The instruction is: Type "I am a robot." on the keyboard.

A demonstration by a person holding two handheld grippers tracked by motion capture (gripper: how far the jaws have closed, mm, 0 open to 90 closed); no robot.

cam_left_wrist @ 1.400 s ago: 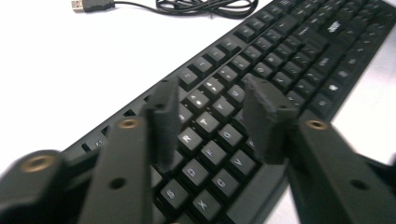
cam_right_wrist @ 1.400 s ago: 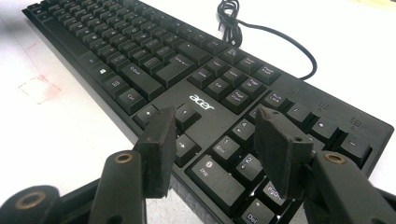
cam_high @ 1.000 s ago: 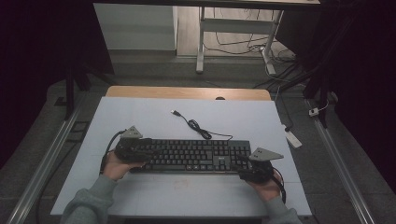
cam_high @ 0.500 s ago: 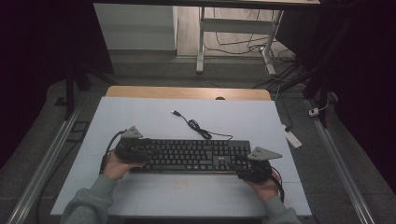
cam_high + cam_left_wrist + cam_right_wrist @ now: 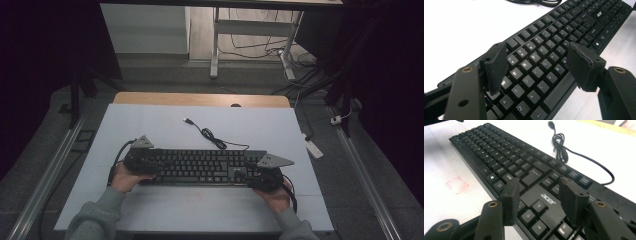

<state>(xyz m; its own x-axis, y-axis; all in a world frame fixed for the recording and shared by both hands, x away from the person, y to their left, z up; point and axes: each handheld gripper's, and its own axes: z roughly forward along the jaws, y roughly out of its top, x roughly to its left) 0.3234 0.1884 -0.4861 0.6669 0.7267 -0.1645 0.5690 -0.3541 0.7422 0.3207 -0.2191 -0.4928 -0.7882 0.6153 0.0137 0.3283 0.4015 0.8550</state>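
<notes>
A black Acer keyboard (image 5: 200, 166) lies across the near half of the white table (image 5: 150, 120). Its black cable (image 5: 212, 137) coils behind it and ends in a loose USB plug (image 5: 186, 120). My left gripper (image 5: 142, 161) hovers over the keyboard's left end. It is open, and its fingers (image 5: 496, 65) straddle the letter keys (image 5: 529, 62). At the right end, my right gripper (image 5: 250, 175) is also open. One of its pads (image 5: 571, 197) sits on each side of the Acer logo (image 5: 547, 198). Neither pair of jaws closes on anything.
A faint red square mark (image 5: 456, 185) is on the table in front of the keyboard. A wooden strip (image 5: 200, 98) runs along the table's far edge. A white power strip (image 5: 311, 146) lies on the floor to the right. Metal rails (image 5: 45, 175) flank the table.
My right gripper has edged a little to the left over the keyboard's end. The left gripper and the keyboard look unmoved.
</notes>
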